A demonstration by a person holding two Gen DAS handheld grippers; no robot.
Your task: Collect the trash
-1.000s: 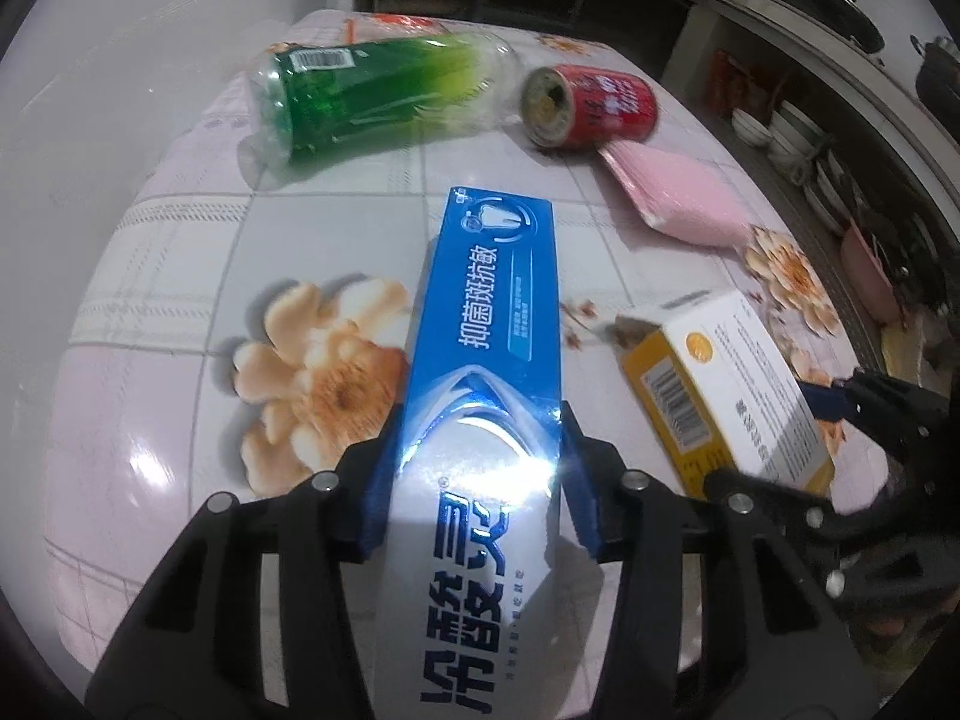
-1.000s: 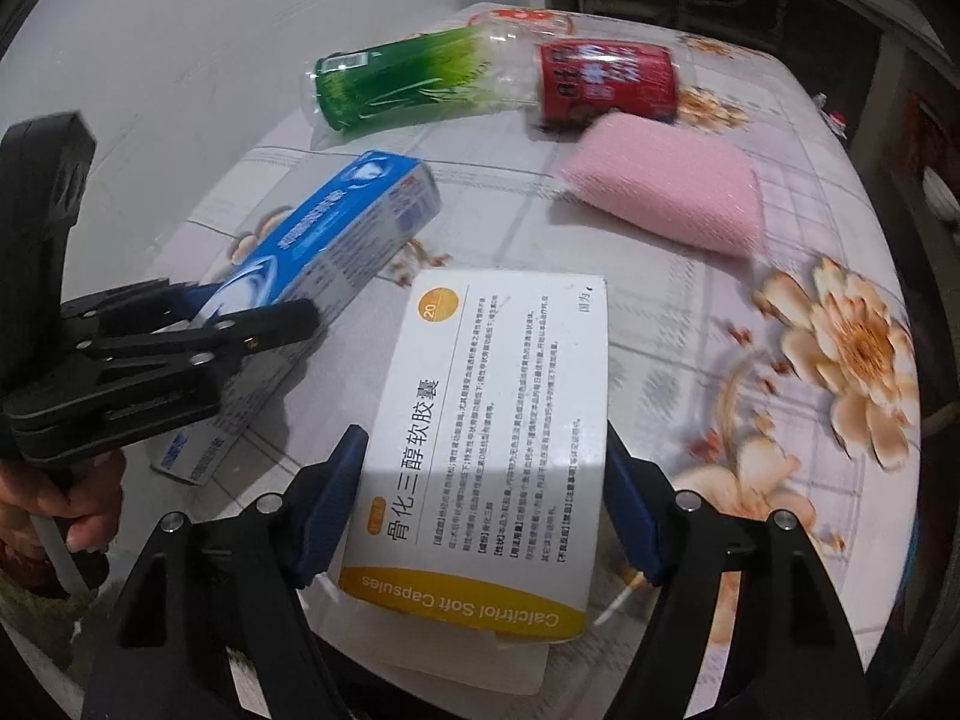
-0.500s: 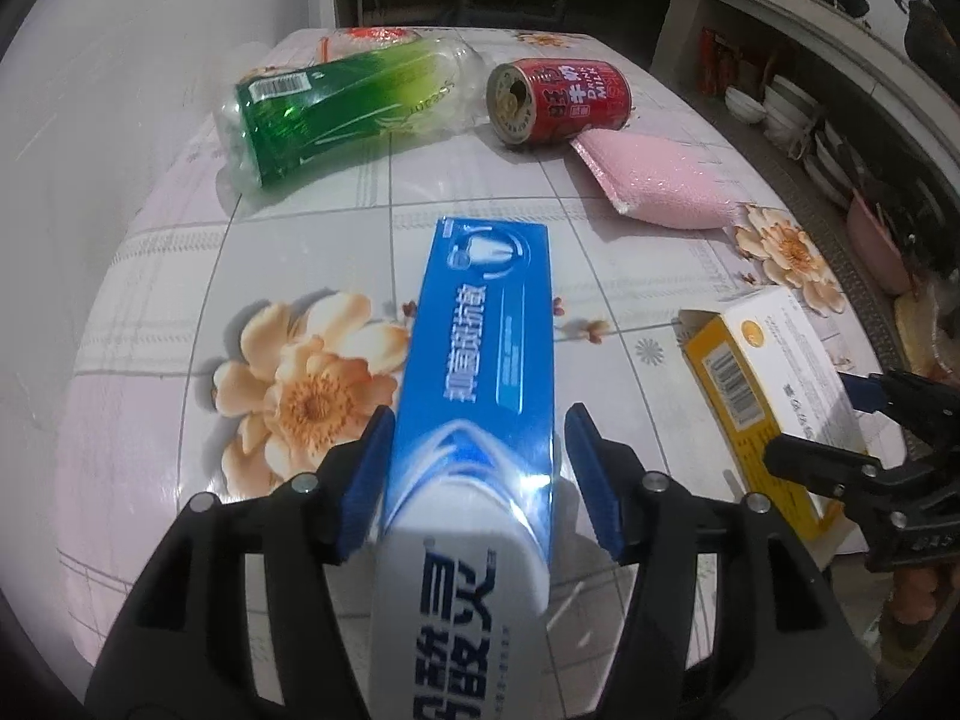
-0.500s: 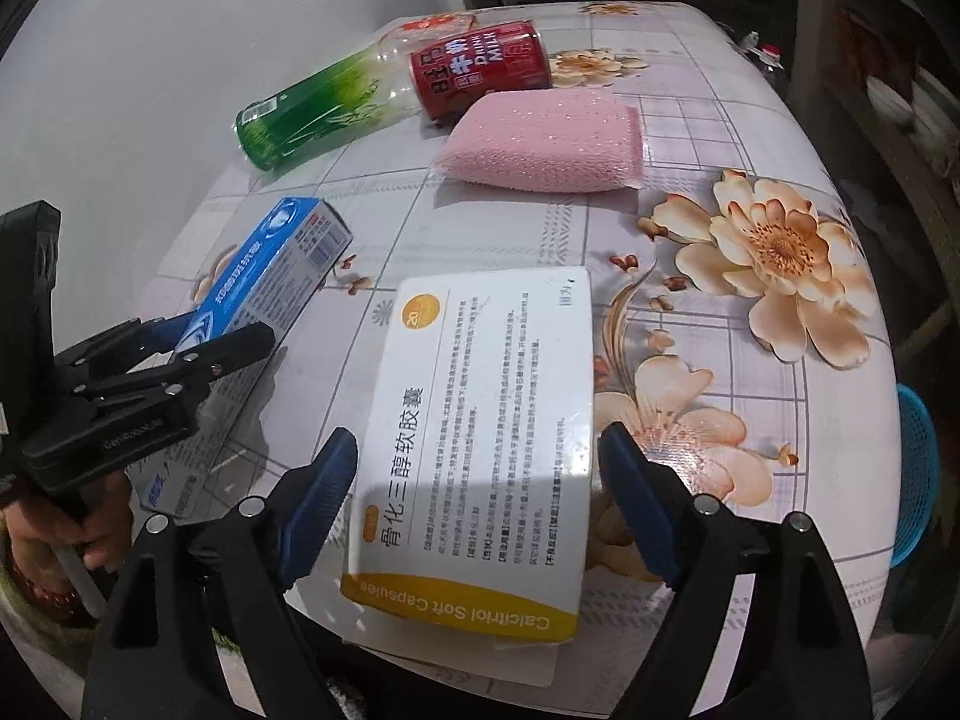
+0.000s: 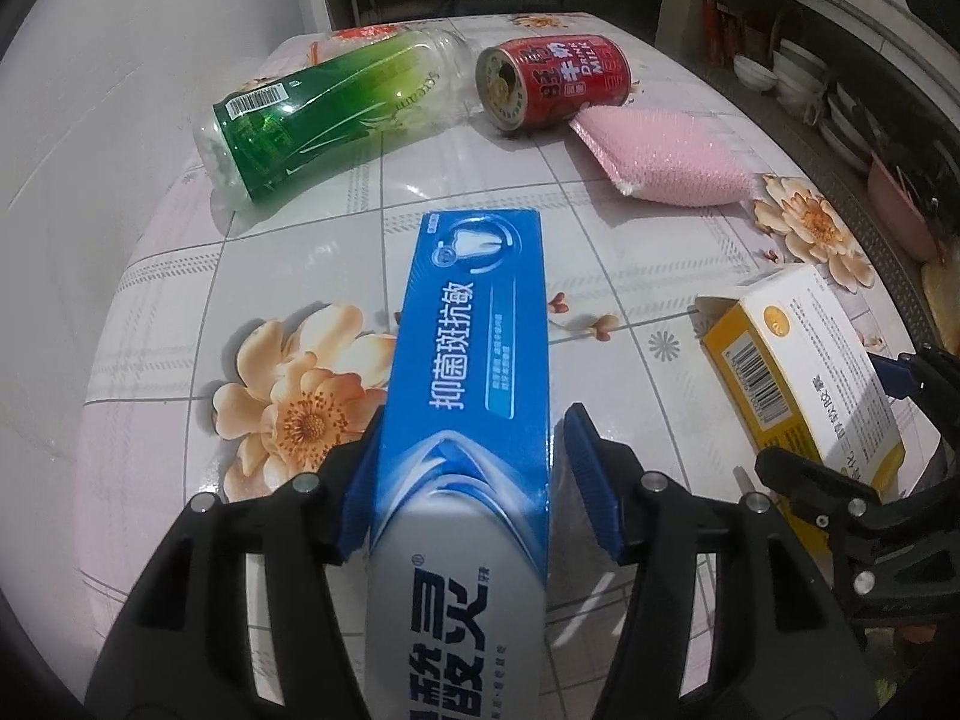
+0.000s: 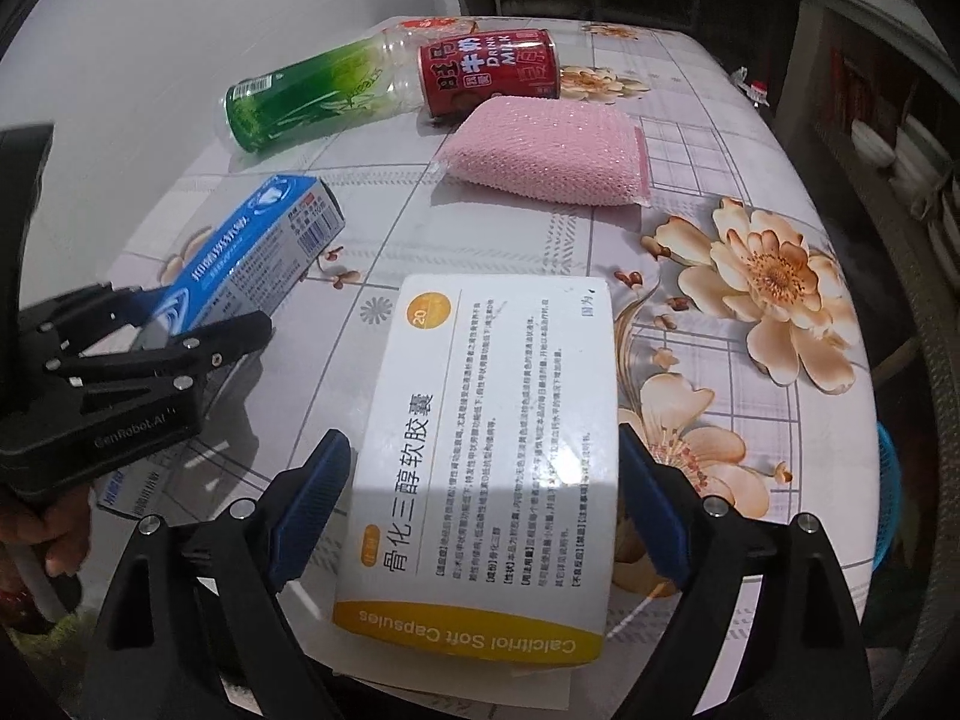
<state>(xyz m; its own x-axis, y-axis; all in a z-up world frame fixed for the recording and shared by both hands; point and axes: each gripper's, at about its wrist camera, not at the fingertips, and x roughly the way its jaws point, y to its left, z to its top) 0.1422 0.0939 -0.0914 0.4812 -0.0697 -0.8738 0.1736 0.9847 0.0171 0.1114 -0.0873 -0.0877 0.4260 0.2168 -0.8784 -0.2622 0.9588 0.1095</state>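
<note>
At the tabletop's near edge, the left gripper (image 5: 477,483) straddles the toothpaste box (image 5: 474,372) and the opening right gripper (image 6: 480,507) straddles the capsule box (image 6: 498,438), neither clamped; both must close before lifting.

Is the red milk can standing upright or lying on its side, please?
On its side: the red milk can rests lengthwise on the table, top facing sideways.

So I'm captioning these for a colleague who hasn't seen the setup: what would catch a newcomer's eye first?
Probably the blue toothpaste box, lying on the flowered tablecloth between the left tongs, whose right pad stands clear of it. Next, the white-and-yellow capsule box between the right tongs, which are opening. At the far end lie a green bottle, a red can and a pink sponge.
</note>
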